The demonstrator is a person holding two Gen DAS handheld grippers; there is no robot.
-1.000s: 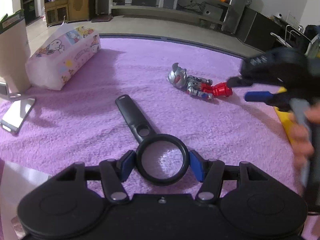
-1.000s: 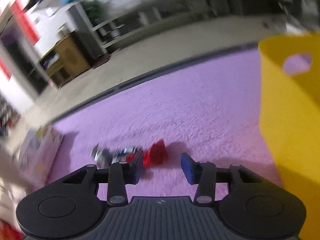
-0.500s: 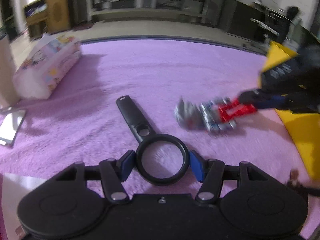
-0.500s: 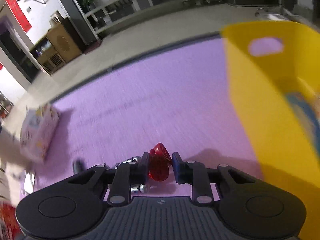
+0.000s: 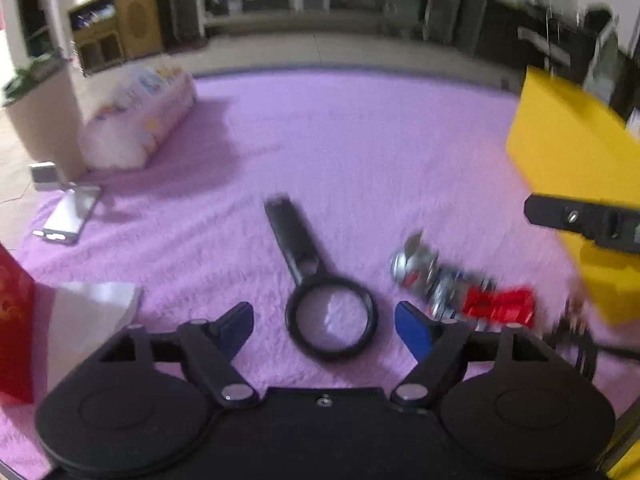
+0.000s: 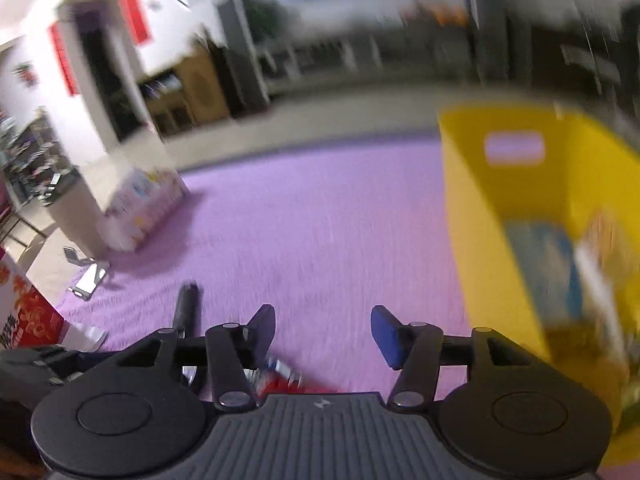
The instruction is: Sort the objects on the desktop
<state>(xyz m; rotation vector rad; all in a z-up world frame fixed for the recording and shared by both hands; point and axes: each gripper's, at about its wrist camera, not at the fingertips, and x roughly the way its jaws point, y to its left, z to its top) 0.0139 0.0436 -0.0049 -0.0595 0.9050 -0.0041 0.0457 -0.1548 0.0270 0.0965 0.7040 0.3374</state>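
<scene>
The magnifying glass [image 5: 331, 317] lay flat on the purple tabletop [image 5: 340, 152], ring toward you, handle running up and away, slightly left. Your left gripper [image 5: 324, 322] straddled the ring, jaws opening, pads clear of the rim, holding nothing. Right of the ring lay the toy figure [image 5: 460, 288], long axis toward the yellow bin [image 5: 568, 152]. Your right gripper [image 6: 323, 334] was opening too, empty, the figure just below its pads. Left hand was nearer the glass.
</scene>
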